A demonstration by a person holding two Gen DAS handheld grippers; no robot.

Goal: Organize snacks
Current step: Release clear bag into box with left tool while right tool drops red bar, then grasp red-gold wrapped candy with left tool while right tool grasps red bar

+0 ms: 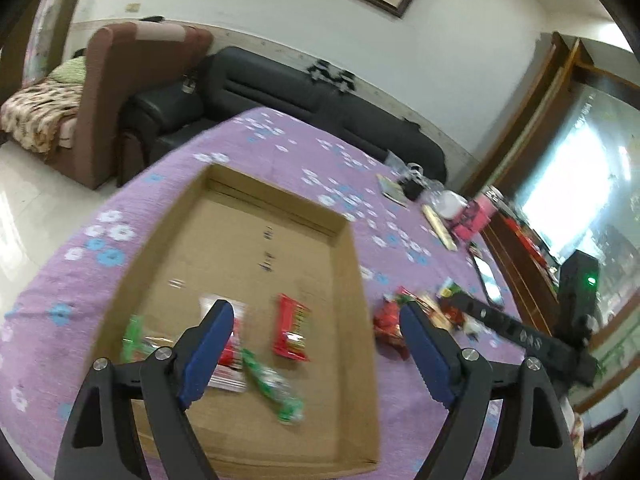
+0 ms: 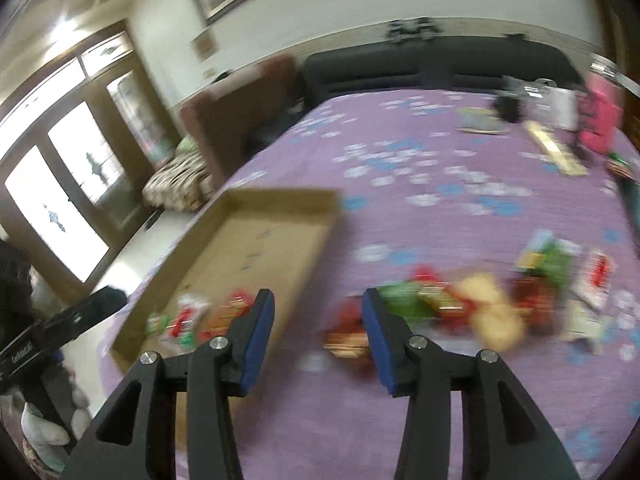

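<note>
A shallow cardboard box (image 1: 344, 264) lies on the purple flowered tablecloth (image 1: 304, 152). Inside it lie a red snack pack (image 1: 292, 332), a green-and-white pack (image 1: 276, 392), and others partly hidden behind my left fingers. My left gripper (image 1: 316, 316) is open and empty above the box's near end. A pile of loose snacks (image 2: 472, 304) lies on the cloth right of the box (image 2: 256, 248); a red pack (image 1: 388, 324) of the pile shows in the left view. My right gripper (image 2: 318, 304) is open and empty, above the cloth between box and pile. This view is blurred.
At the table's far right stand a pink box (image 1: 476, 216), a long flat yellow pack (image 1: 440, 226), a phone (image 1: 488, 280) and small items. A black sofa (image 1: 280, 88) and a brown armchair (image 1: 116, 92) stand beyond the table. The other gripper's black body (image 1: 520, 332) shows at right.
</note>
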